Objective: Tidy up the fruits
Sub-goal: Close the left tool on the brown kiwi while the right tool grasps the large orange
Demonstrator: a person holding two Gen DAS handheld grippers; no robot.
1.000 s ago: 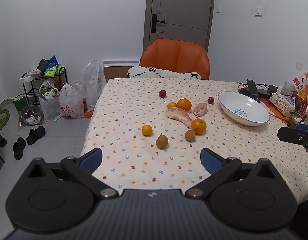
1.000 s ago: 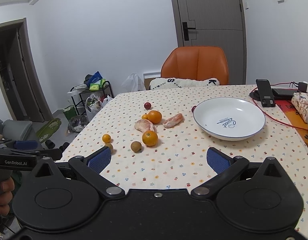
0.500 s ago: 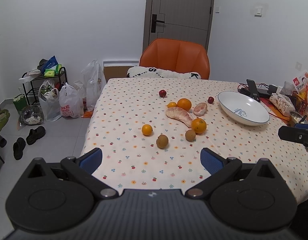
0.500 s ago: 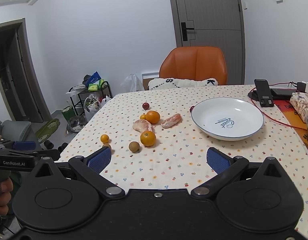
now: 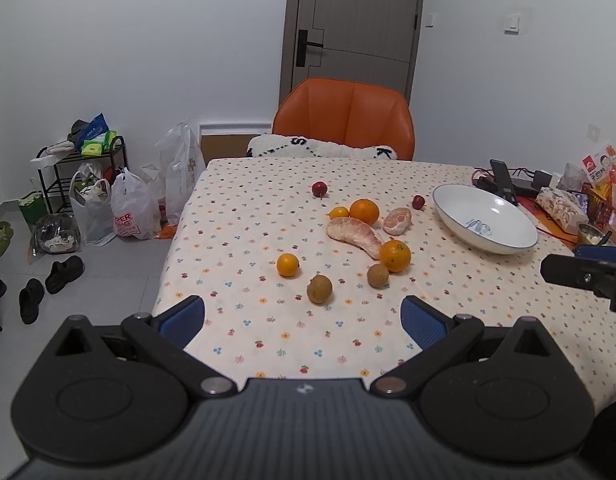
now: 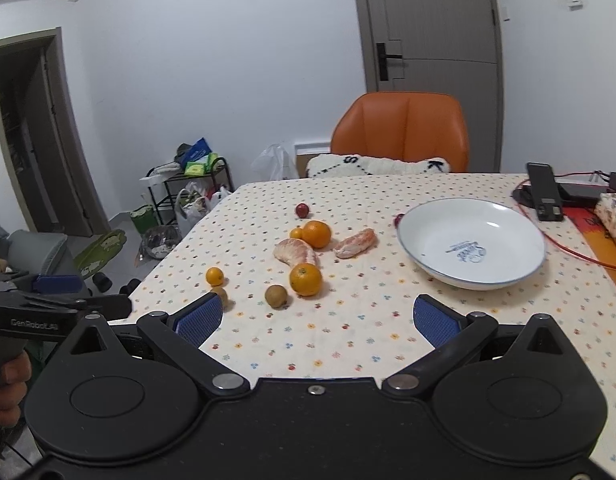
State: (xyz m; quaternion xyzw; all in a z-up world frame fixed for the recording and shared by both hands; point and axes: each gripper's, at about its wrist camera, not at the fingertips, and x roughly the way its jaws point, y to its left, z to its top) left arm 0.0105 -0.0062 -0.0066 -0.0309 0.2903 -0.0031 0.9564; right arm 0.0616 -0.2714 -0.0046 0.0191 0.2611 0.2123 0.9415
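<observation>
Between the blue pads of the left gripper only the dotted cloth of the desk shows; its jaws stand wide and hold nothing. The right gripper is the same, jaws wide and empty, above the near edge of the desk. Nearest to the left gripper lie two brown kiwis, one beside a big orange, and a small orange lies alone to the left. Behind them are two peeled pomelo pieces, another orange with a small one touching it, and two small red fruits further back. On the right stands an empty white bowl, apart from the fruits. An orange chair stands behind the desk.
</observation>
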